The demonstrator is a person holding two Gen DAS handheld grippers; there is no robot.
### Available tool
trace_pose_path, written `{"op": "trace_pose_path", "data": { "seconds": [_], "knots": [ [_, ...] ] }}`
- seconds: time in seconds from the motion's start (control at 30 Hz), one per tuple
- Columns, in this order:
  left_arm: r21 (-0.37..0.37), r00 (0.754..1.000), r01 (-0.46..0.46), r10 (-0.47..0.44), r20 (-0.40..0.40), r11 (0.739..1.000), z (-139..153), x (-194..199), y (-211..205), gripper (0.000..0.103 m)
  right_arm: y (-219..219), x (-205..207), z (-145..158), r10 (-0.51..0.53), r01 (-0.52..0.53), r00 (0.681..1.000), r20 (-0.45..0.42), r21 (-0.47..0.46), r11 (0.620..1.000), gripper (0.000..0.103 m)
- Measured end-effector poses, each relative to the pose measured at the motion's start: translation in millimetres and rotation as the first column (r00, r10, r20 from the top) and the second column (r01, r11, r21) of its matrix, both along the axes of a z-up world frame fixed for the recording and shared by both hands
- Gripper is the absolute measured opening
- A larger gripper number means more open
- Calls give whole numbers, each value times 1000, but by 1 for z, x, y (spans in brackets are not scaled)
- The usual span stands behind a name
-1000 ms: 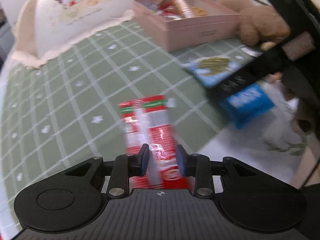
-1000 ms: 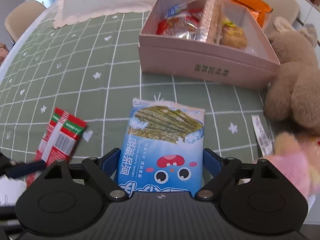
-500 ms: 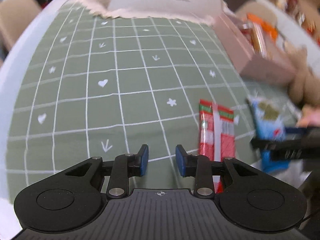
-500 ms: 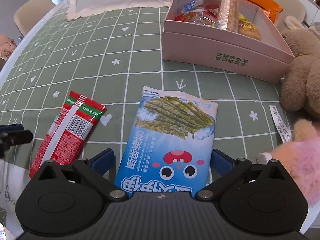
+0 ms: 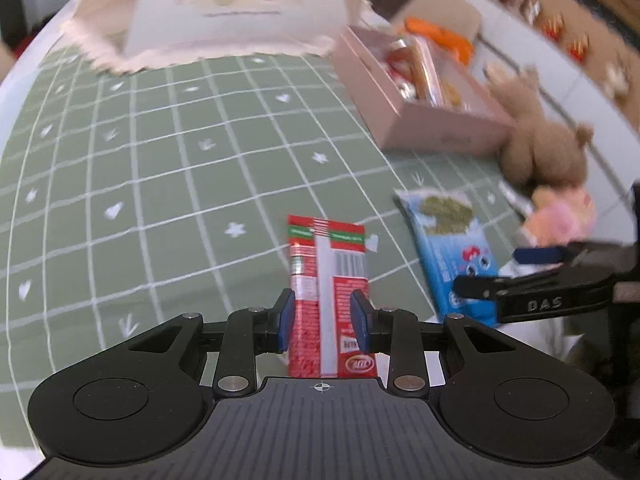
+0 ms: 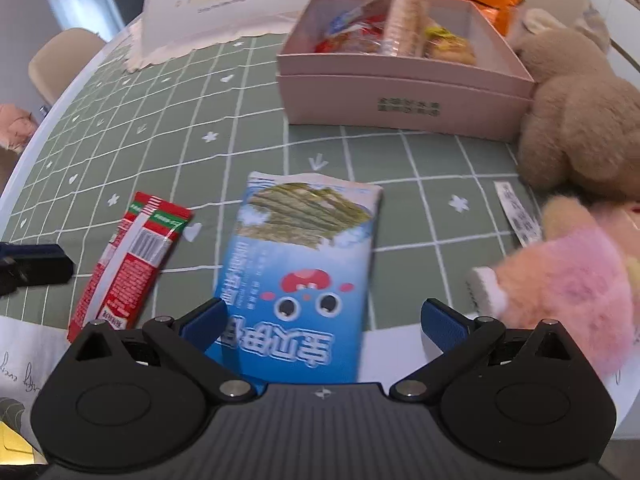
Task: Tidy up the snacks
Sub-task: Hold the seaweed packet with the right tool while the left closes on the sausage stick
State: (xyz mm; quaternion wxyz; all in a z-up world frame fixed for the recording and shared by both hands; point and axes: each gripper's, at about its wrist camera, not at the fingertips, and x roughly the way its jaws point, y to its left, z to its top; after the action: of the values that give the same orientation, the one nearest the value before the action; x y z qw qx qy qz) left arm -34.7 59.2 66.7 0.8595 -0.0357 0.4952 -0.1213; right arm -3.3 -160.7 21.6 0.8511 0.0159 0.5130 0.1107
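On the left, the left hand-held gripper has its pads straddling the near end of the red packet, which lies flat on the desk; whether they're pinching it or just alongside, I can't tell. Moving right, the right hand-held gripper is spread wide, released, around the near end of the blue seaweed pack, just beside the red packet. Farther back right sits the pink box of snacks, brown plush touching it.
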Motion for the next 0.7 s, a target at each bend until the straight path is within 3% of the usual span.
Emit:
{"op": "trace_pose_path", "data": {
  "seconds": [0.13, 0.33, 0.6, 0.7],
  "knots": [
    [113, 997, 77, -77, -9, 991, -12, 10, -34, 34, -2, -3, -5, -24, 24, 999, -24, 18, 1000, 103],
    [256, 985, 167, -172, -6, 952, -25, 7, -59, 40, 3, -7, -7, -31, 31, 1000, -2, -2, 1000, 103],
    [279, 995, 101, -101, -14, 955, -27, 11, -37, 55, 2, -14, -8, -49, 49, 998, 25, -2, 999, 103],
    [228, 997, 70, -62, -43, 971, -30, 13, -30, 58, 2, -16, -8, -52, 52, 998, 33, -2, 999, 103]
  ]
}}
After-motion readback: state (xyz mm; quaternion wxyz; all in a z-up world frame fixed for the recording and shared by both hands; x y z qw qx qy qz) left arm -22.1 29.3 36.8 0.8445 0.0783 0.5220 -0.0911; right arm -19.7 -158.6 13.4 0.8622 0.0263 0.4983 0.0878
